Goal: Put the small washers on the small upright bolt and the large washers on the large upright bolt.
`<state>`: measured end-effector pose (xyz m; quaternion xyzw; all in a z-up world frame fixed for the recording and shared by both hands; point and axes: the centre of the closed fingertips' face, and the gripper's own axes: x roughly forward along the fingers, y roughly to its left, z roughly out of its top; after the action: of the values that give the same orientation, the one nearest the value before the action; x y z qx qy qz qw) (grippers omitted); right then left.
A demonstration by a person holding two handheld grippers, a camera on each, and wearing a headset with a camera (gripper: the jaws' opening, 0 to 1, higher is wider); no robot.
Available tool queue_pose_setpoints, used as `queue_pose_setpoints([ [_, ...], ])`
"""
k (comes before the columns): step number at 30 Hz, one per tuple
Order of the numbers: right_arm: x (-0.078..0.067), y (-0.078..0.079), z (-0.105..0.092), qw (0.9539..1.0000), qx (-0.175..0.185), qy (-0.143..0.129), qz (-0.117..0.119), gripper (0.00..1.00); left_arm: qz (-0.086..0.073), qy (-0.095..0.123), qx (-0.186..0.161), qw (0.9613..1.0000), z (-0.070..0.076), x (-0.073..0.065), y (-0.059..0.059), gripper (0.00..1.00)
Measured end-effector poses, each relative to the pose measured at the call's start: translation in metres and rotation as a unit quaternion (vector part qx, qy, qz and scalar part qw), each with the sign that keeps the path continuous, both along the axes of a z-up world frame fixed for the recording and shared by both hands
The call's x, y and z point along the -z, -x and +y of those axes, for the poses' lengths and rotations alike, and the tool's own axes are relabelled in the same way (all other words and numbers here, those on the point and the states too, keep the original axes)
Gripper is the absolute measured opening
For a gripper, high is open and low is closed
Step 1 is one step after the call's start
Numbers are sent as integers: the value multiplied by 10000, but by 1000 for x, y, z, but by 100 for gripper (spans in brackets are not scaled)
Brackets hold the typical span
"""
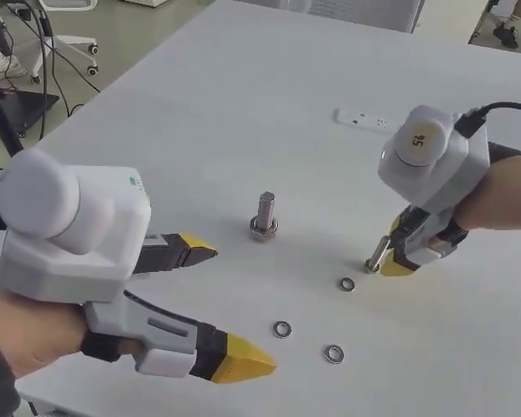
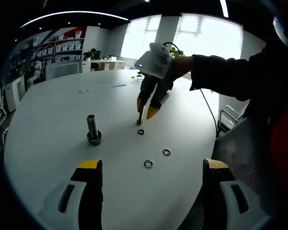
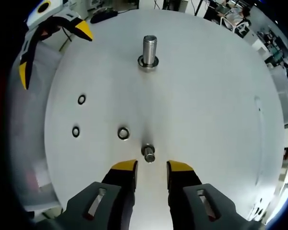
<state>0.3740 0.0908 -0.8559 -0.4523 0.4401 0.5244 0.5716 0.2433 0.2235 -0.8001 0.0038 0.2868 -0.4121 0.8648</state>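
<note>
The large upright bolt [image 1: 265, 215] stands mid-table with a washer-like ring around its base [image 3: 148, 62]. To its right is the small upright bolt [image 1: 378, 254], right in front of my right gripper [image 1: 391, 263]. In the right gripper view this gripper [image 3: 152, 166] is open by a narrow gap, with the small bolt [image 3: 148, 153] just ahead of the tips and untouched. Three loose washers lie flat nearby [image 1: 346, 284] [image 1: 282, 329] [image 1: 333, 354]. My left gripper [image 1: 226, 304] hovers wide open and empty at the near left.
A white power strip [image 1: 365, 120] lies at the far right of the white table [image 1: 243, 104]. An office chair base and cables [image 1: 61, 52] sit on the floor beyond the table's left edge. Shelves and desks show in the room behind.
</note>
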Motion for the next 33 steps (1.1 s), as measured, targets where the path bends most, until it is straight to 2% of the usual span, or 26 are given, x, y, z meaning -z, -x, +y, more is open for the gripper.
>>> queue_pose_setpoints([
  [8, -1, 6, -8, 9999, 113, -25, 9, 26, -6, -9, 15, 10000, 0, 0, 0, 86],
  [19, 3, 25, -15, 9998, 160, -61, 83, 26, -16, -12, 42, 10000, -2, -1, 1, 86],
  [29, 4, 45, -8, 9996, 124, -182, 172, 26, -35, 0, 42, 10000, -2, -2, 2, 86],
  [33, 6, 48, -6, 9996, 93, -196, 197, 26, -48, -5, 49, 10000, -2, -2, 2, 86],
])
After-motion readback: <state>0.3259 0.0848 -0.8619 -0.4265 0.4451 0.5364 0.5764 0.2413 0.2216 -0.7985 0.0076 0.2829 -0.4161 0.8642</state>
